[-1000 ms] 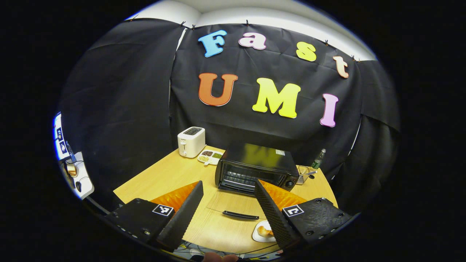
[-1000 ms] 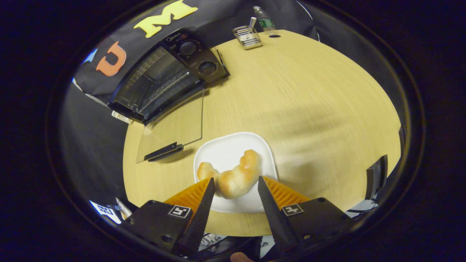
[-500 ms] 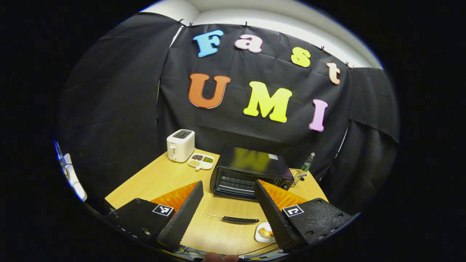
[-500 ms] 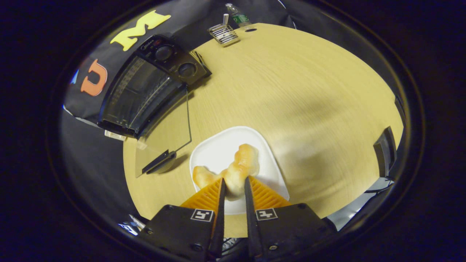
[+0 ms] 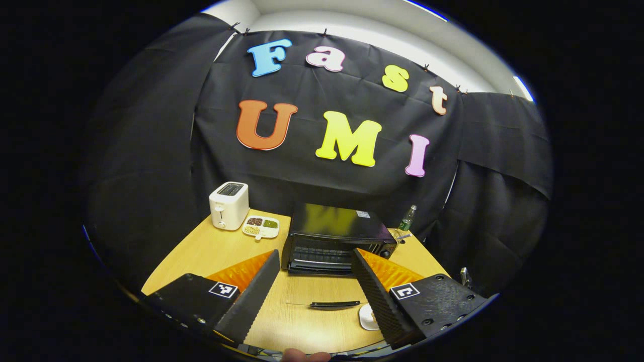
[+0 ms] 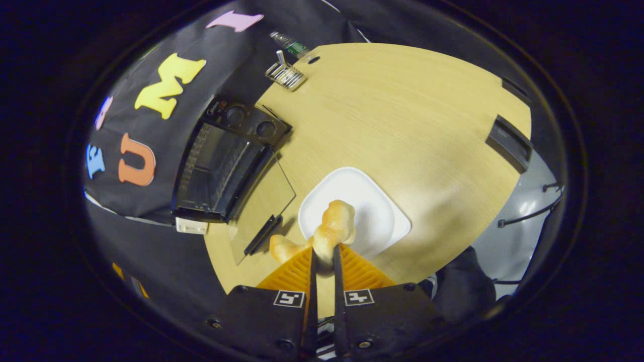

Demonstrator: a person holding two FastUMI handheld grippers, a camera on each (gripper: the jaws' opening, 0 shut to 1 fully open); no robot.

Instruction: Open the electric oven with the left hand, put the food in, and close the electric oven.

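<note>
Right gripper [image 6: 322, 255] is pinched on the croissant [image 6: 327, 232], both orange fingers pressed to its middle, the pastry held above the white plate [image 6: 382, 221] on the wooden table [image 6: 402, 115]; the electric oven [image 6: 221, 161] sits just beyond, its glass door [image 6: 264, 201] folded down flat toward the plate; left gripper [image 5: 314, 281] hangs back over the near table edge with its fingers spread wide and nothing between them, facing the oven [image 5: 332, 236]; a white toaster [image 5: 229, 205] and a divided snack dish [image 5: 260, 227] stand to the oven's left, a bottle [image 5: 407, 218] to its right.
</note>
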